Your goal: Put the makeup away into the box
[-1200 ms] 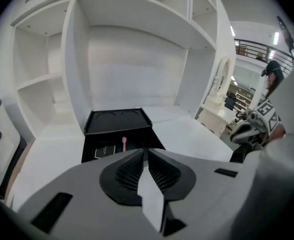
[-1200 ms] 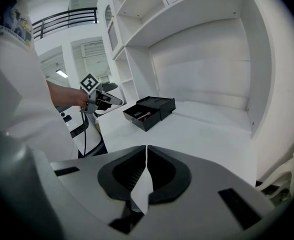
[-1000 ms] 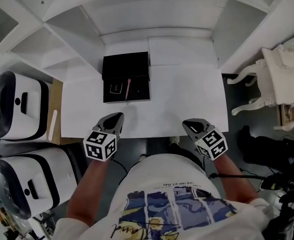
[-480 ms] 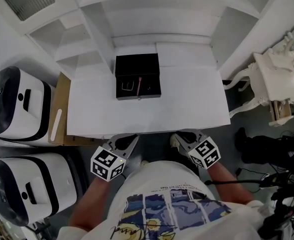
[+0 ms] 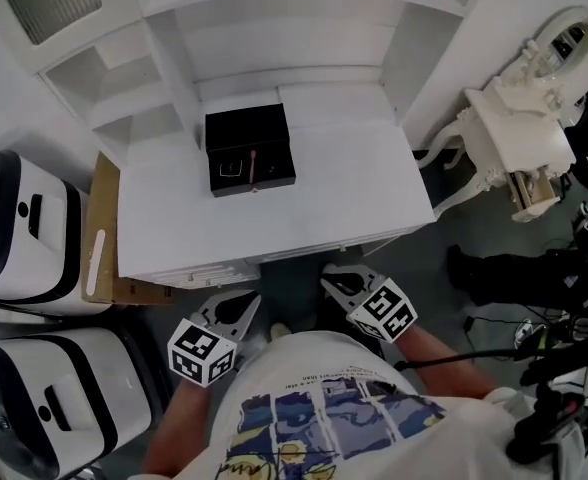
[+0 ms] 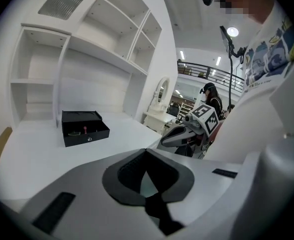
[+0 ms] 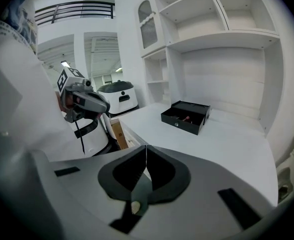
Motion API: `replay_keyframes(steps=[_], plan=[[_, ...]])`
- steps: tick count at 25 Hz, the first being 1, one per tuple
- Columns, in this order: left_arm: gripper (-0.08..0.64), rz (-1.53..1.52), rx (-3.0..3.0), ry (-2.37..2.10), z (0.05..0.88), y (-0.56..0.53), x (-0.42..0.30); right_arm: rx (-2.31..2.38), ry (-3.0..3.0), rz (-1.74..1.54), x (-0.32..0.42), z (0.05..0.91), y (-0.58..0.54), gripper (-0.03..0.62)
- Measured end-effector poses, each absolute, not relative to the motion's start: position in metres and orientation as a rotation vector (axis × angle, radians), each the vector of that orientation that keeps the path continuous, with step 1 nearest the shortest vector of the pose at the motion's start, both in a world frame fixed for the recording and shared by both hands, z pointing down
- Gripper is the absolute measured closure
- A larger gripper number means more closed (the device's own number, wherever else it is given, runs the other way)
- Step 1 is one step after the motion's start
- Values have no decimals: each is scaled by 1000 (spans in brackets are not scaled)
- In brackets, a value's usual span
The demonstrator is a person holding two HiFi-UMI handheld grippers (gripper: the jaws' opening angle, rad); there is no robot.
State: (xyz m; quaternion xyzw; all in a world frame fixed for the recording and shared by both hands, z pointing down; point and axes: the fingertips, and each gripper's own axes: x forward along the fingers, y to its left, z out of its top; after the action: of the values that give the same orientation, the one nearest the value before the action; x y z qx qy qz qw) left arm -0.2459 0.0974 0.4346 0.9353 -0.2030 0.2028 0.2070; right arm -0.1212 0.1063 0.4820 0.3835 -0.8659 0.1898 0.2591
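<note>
I hold both tools off the near edge of the white desk (image 5: 304,213), close to my body. The left gripper (image 5: 244,304) has its jaws pressed together on nothing, and so does the right gripper (image 5: 334,281). The black box (image 5: 246,128) sits open toward the desk's back, well apart from both. A pinkish stick (image 5: 253,168), possibly a lipstick, lies inside.
</note>
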Motion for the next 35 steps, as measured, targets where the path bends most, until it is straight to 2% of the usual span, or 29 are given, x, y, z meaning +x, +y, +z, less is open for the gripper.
replay_keyframes(steps=[35], plan=[[546, 566, 2611, -534, 442, 106, -248, 978, -2381, 447, -156, 467, 116, 566]])
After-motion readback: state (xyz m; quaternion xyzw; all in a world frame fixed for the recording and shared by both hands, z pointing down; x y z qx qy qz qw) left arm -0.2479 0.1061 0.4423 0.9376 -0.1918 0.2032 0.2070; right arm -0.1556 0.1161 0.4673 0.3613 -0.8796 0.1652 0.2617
